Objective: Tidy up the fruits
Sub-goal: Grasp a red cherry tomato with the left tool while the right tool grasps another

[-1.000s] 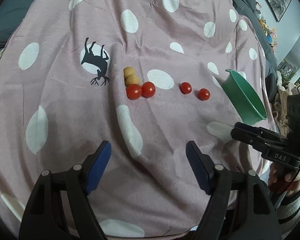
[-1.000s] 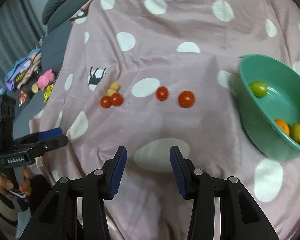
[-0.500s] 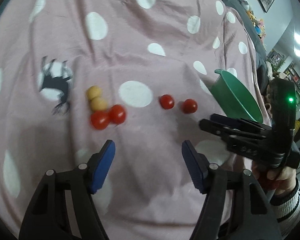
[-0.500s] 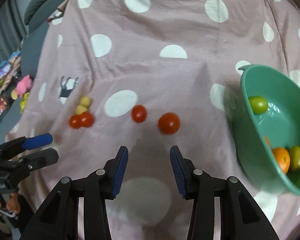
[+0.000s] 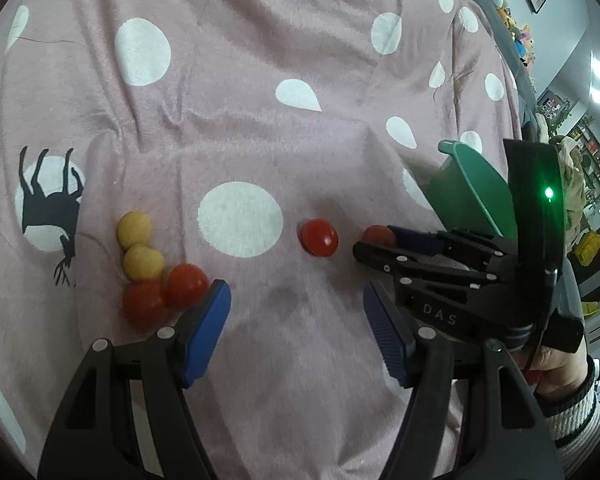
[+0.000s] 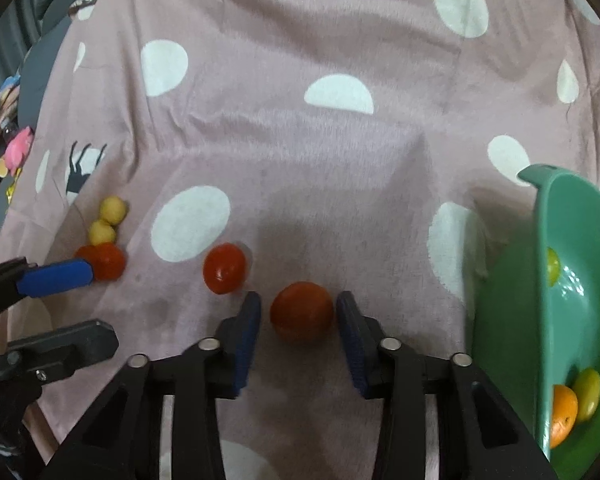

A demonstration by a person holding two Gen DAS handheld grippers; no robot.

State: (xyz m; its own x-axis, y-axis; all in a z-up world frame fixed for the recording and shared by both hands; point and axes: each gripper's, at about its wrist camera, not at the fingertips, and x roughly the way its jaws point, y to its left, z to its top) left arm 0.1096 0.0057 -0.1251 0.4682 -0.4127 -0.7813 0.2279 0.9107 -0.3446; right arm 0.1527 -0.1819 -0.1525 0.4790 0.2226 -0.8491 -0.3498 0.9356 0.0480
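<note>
My right gripper (image 6: 299, 314) is open, its jaws either side of a red tomato (image 6: 302, 316) on the pink dotted cloth, not closed on it. That tomato also shows in the left wrist view (image 5: 376, 235), partly hidden by the right gripper (image 5: 374, 242). A second red tomato (image 6: 224, 268) (image 5: 318, 237) lies just left of it. My left gripper (image 5: 296, 300) is open and empty, low over the cloth, its left finger beside two touching red tomatoes (image 5: 164, 294) and two yellow fruits (image 5: 140, 246). The green bowl (image 6: 540, 280) at right holds several fruits.
The bowl's rim (image 5: 472, 188) stands behind the right gripper in the left wrist view. The left gripper's blue finger (image 6: 56, 278) reaches in at the left of the right wrist view. Toys and clutter (image 6: 4, 148) lie beyond the cloth's left edge.
Both grippers have moved forward and down toward the fruit. The right gripper now straddles the rightmost red tomato. The left gripper has come close to the red and yellow cluster.
</note>
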